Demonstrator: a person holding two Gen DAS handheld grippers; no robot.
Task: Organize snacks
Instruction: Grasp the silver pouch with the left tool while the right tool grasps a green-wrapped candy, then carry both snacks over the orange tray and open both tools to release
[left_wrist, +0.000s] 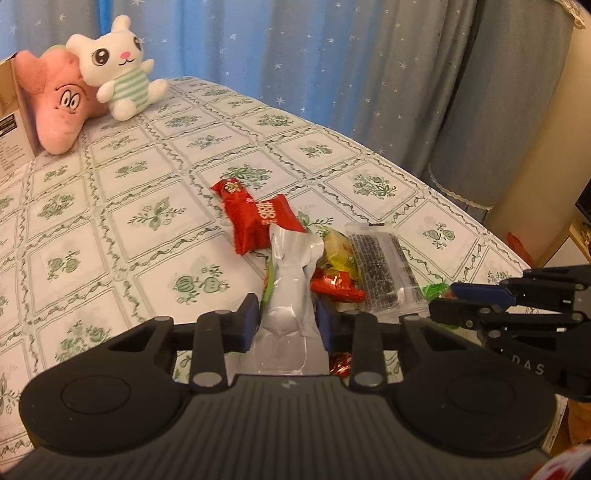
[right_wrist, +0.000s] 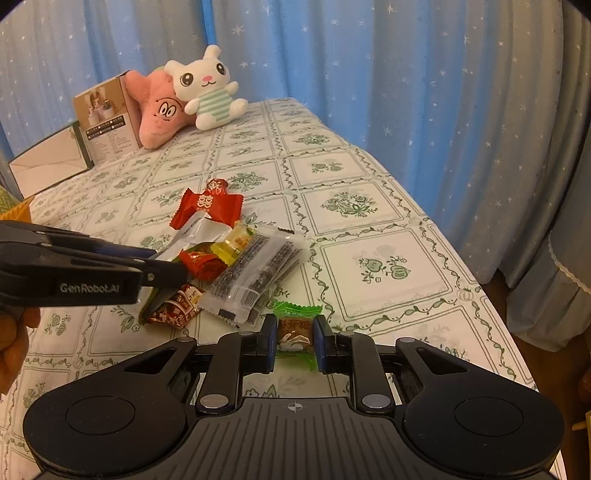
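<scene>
A pile of snacks lies on the green-patterned tablecloth (left_wrist: 110, 229): a red packet (left_wrist: 255, 218), a yellow candy (left_wrist: 340, 251), a red foil candy (left_wrist: 336, 286) and a clear packet of dark sesame bars (left_wrist: 380, 269). My left gripper (left_wrist: 288, 321) is shut on a silver foil packet (left_wrist: 290, 280) at the near edge of the pile. In the right wrist view the left gripper (right_wrist: 173, 273) reaches in from the left. To the right of the pile, my right gripper (right_wrist: 295, 336) is shut on a green-wrapped candy (right_wrist: 295, 330); it shows too in the left wrist view (left_wrist: 439, 306).
A pink star plush (right_wrist: 159, 110) and a white bunny plush (right_wrist: 207, 88) sit at the far end beside a cardboard box (right_wrist: 107, 118) and an open white box (right_wrist: 48, 162). A yellow basket corner (right_wrist: 14, 210) shows at left. Blue curtains hang behind; the table edge (right_wrist: 461, 258) runs along the right.
</scene>
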